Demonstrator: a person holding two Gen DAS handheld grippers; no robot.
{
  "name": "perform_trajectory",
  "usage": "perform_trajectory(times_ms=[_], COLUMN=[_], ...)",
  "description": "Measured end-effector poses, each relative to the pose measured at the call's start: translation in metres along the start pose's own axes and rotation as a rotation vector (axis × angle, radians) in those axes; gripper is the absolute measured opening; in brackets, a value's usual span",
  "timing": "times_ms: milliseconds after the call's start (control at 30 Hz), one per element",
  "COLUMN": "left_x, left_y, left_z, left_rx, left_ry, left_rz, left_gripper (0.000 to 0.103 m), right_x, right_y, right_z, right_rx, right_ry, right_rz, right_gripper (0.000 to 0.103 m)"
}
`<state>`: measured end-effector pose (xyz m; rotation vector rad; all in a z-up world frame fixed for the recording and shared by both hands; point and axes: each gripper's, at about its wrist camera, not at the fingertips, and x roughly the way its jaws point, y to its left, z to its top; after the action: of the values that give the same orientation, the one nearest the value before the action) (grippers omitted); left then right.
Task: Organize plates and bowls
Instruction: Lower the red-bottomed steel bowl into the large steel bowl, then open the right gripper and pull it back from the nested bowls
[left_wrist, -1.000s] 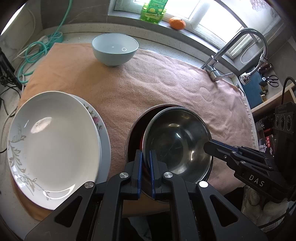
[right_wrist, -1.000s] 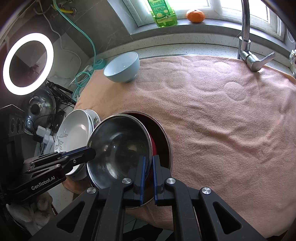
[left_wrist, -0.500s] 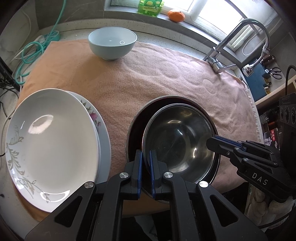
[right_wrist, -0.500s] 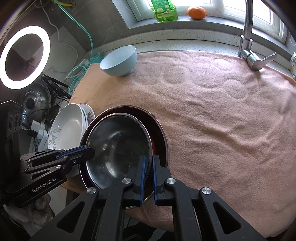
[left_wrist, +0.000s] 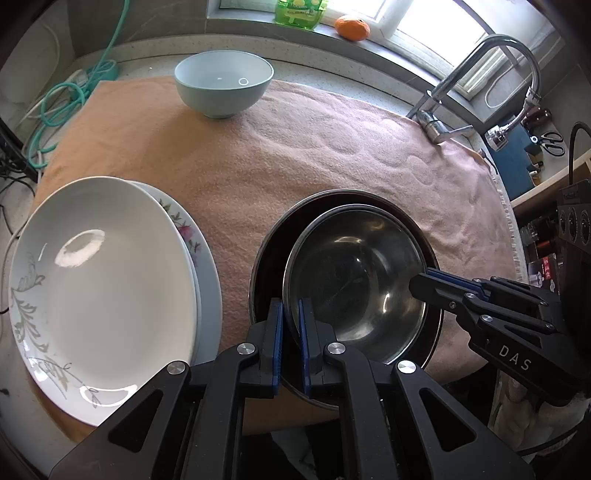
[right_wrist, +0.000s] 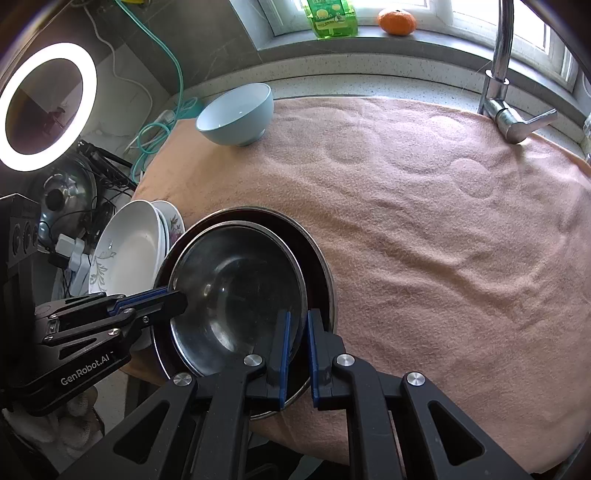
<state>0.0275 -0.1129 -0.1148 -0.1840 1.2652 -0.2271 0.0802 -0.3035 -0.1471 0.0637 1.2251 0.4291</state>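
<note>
Towel-covered tabletop (left_wrist: 295, 155): both grippers, left gripper (left_wrist: 290, 325) and right gripper (right_wrist: 296, 332), clamp steel bowl (left_wrist: 354, 273), nested in dark bowl (left_wrist: 266, 258); blue bowl (left_wrist: 224, 83) beyond it unstacked.

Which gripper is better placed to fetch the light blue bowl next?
Probably the left gripper: the light blue bowl stands far on its side. Both it and the right gripper pinch the steel bowl.

The left gripper (left_wrist: 290, 325) points forward and down; its two blue-padded fingers (left_wrist: 275, 332) sit close together with a thin metal rim pinched between them; the right gripper (right_wrist: 296, 339) does the same on the other side; each one shows in the other's view, reaching in from the side.
</note>
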Motion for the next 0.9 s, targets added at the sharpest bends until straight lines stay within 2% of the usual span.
perform_trajectory(times_ms=[267,467,900], left_x=[0.000,0.000,-0.021], left_y=[0.000,-0.001,0.007], left_z=[0.001,0.002,0.007], left_rx=[-0.001,0.002,-0.035], left_ry=[0.005,0.007,-0.045], left_rz=[-0.007,-0.017,-0.038], left_gripper=[0.008,0.010,0.010], right_x=[0.000,-0.004,-0.022], right_y=[0.000,0.000,-0.004], right_z=[0.000,0.001,0.004], right_rx=[-0.001,0.002,0.022], right_ry=[0.011,0.001,-0.045], right_rz=[0.002,0.009,0.034], right_gripper=[0.010,0.017,0.018])
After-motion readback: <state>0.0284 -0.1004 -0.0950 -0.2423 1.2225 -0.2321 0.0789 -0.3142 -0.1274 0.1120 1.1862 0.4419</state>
